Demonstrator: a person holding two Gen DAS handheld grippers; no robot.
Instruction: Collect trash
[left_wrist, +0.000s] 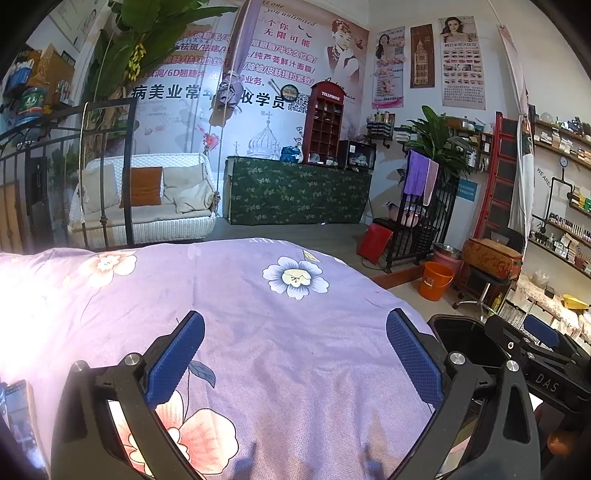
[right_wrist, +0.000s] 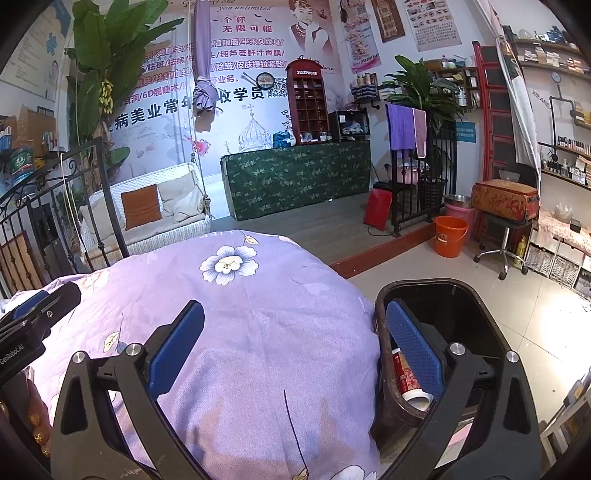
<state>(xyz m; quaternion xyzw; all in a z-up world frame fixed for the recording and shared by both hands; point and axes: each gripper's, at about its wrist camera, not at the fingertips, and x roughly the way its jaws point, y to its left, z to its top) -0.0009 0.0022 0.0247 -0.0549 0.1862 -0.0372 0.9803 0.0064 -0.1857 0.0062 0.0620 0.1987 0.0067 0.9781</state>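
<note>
A black trash bin (right_wrist: 476, 306) stands on the floor at the bed's right edge; it also shows in the left wrist view (left_wrist: 461, 343). Inside it lies a red and white cup (right_wrist: 406, 373). My right gripper (right_wrist: 295, 354) is open and empty, its left finger over the purple floral bedspread (right_wrist: 258, 295) and its right finger over the bin's mouth. My left gripper (left_wrist: 295, 358) is open and empty above the bedspread (left_wrist: 258, 295). The right gripper's body shows at the right of the left wrist view (left_wrist: 535, 343). I see no loose trash on the bedspread.
A black iron bed frame (left_wrist: 110, 166) stands at the left. An orange bucket (right_wrist: 448, 236) and a stool with a red case (right_wrist: 504, 206) stand on the tiled floor. A white sofa (left_wrist: 147, 199) and a green-covered counter (left_wrist: 299, 192) lie beyond.
</note>
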